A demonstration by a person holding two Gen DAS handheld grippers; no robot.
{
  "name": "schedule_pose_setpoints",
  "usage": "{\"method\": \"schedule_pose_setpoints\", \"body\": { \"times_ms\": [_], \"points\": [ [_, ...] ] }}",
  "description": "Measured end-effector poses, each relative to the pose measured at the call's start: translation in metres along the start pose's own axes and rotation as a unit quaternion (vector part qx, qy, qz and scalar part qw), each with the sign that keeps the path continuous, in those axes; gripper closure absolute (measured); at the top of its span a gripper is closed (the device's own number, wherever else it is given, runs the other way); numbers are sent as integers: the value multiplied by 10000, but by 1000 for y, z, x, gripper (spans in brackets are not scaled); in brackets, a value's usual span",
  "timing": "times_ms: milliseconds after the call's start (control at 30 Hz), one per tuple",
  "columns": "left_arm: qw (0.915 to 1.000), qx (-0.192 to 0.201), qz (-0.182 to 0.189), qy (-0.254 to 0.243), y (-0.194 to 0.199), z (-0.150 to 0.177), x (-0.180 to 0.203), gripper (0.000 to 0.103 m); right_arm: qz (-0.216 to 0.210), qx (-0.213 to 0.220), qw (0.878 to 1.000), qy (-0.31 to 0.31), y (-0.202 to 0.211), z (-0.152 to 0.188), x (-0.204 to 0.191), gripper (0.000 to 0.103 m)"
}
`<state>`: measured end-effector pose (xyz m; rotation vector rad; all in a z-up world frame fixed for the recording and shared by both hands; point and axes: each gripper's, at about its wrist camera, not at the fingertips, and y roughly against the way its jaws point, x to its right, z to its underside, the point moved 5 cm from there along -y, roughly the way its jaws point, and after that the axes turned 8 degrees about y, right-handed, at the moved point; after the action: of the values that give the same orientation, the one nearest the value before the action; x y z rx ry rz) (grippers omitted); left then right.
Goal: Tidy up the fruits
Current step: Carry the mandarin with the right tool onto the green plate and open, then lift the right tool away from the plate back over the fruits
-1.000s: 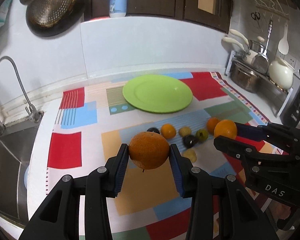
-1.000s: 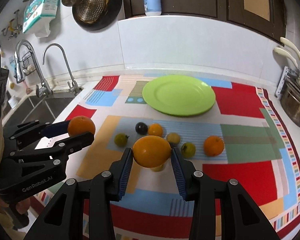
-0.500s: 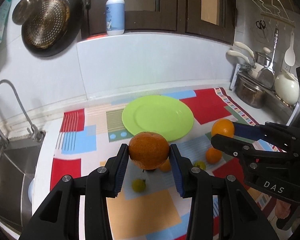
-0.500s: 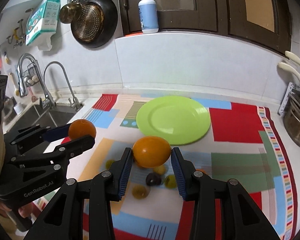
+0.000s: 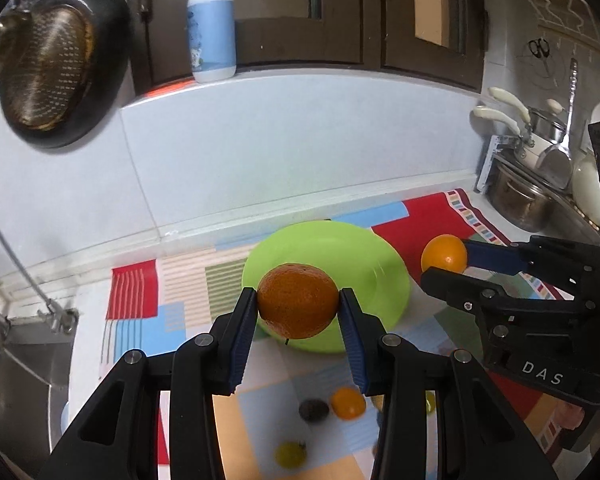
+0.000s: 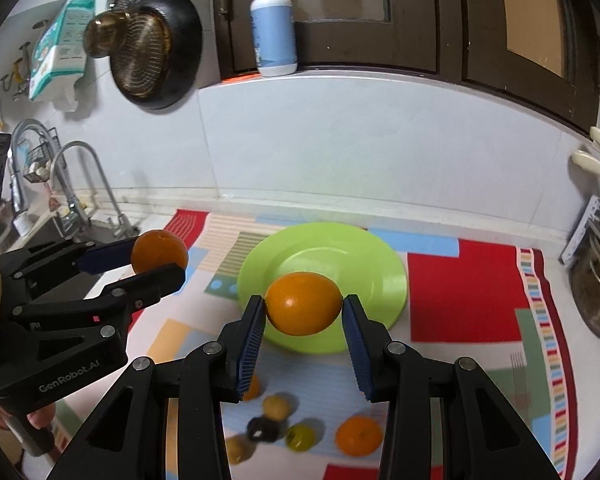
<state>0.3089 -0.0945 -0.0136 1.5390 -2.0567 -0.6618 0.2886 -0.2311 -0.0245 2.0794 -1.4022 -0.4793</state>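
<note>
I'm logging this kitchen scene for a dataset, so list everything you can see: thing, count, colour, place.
Oranges: two, orange, one in the left tool, one in the right.
Plate: one, green, on the mat.
Small fruits: several, orange, yellow-green, dark, loose on the mat.
Mat: one, patchwork, on the counter.
Soap bottle: one, white-blue, ledge.
Pan: one, black, on the wall.
Faucet: metal, left.
Pots: metal, right.
Left tool, right tool: black, both gripping.

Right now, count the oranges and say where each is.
4 oranges: one in the left gripper, one in the right gripper, two on the mat: one clear, one half behind a finger. Others may be hidden.
</note>
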Motion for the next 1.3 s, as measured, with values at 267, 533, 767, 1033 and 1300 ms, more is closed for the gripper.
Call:
{"method": "schedule_pose_setpoints", "body": {
  "times_ms": [267,533,767,1033,1300],
  "points": [
    [9994,-302,149,-16,-53,-17,-4,62,88,-242,9996,90,-44,-19,17,62],
    [9977,-639,211,26,-97,-20,-11,62,30,-576,9983,29,-88,-23,35,62],
    [9954,-938,208,7,-131,-16,-14,62,47,-773,9969,99,-116,-25,44,62],
    [9948,-992,205,-92,-145,-14,-11,54,47,-909,9958,-50,-129,-16,54,62],
    [9973,-705,46,-185,-126,-23,-13,48,-3,-865,9962,-125,-121,-14,51,62]
  ]
}}
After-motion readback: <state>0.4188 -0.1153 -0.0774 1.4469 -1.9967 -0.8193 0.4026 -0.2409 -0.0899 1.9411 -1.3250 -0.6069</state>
